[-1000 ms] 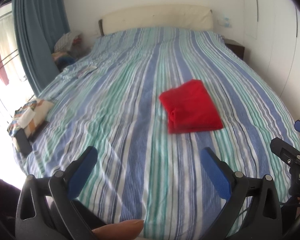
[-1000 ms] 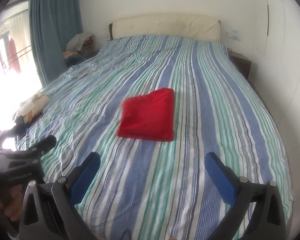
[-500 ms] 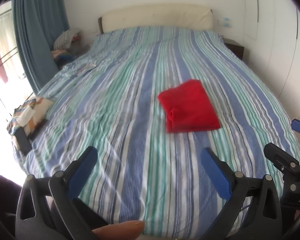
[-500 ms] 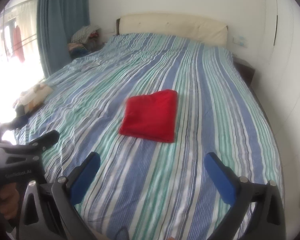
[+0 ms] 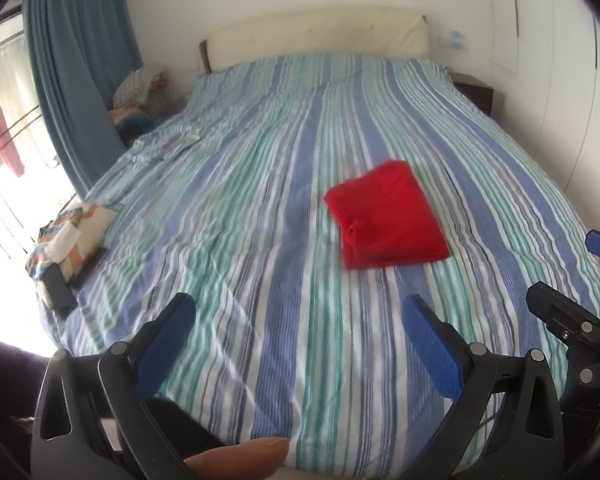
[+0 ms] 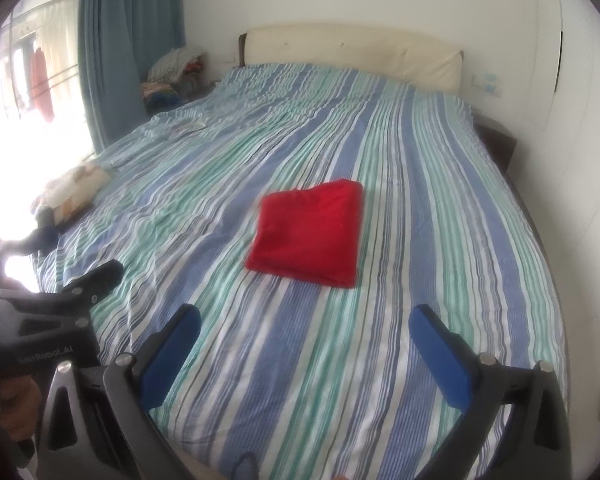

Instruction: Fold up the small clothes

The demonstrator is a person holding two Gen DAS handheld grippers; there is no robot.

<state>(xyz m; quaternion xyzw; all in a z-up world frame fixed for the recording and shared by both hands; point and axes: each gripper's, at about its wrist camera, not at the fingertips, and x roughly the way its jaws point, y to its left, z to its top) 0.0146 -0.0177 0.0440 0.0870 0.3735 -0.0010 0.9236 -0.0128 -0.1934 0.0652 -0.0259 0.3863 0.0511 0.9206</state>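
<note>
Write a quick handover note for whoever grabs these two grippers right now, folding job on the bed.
Left gripper: open, empty, held above the near end of the bed.
Right gripper: open, empty, also at the near end.
Red garment: lies folded into a compact rectangle mid-bed, touched by neither gripper.
Done: the red piece looks folded.
Left: a folded patterned bundle lies at the bed's left edge; no unfolded clothes visible on the cover. Check whether more pieces remain.
</note>
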